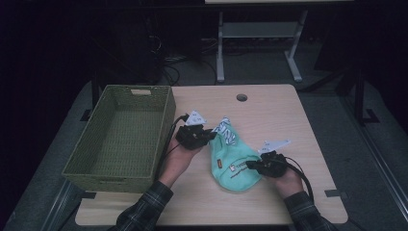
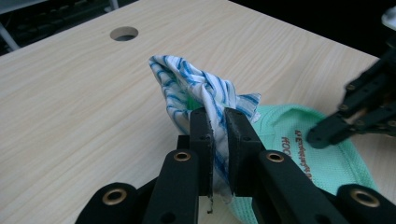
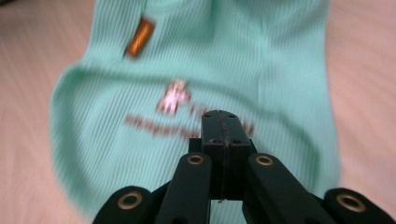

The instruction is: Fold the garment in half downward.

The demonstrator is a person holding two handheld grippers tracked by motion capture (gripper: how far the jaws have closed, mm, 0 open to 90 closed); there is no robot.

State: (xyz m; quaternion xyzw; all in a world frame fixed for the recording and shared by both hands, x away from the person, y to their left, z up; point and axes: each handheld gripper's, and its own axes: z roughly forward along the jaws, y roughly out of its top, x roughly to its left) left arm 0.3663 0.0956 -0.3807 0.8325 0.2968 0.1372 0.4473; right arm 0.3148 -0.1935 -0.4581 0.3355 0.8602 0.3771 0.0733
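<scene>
Striped cloth pinched in left gripper jaws, right gripper jaws closed empty

I take the basket as my landmark: it sits on the surface at the left edge. Just right of it is my left hand-held gripper, clamped on the striped cloth. Further right lies the knit garment, the cloth at its far end. My right hand-held gripper, jaws together, is over the garment's side furthest from the basket.
</scene>
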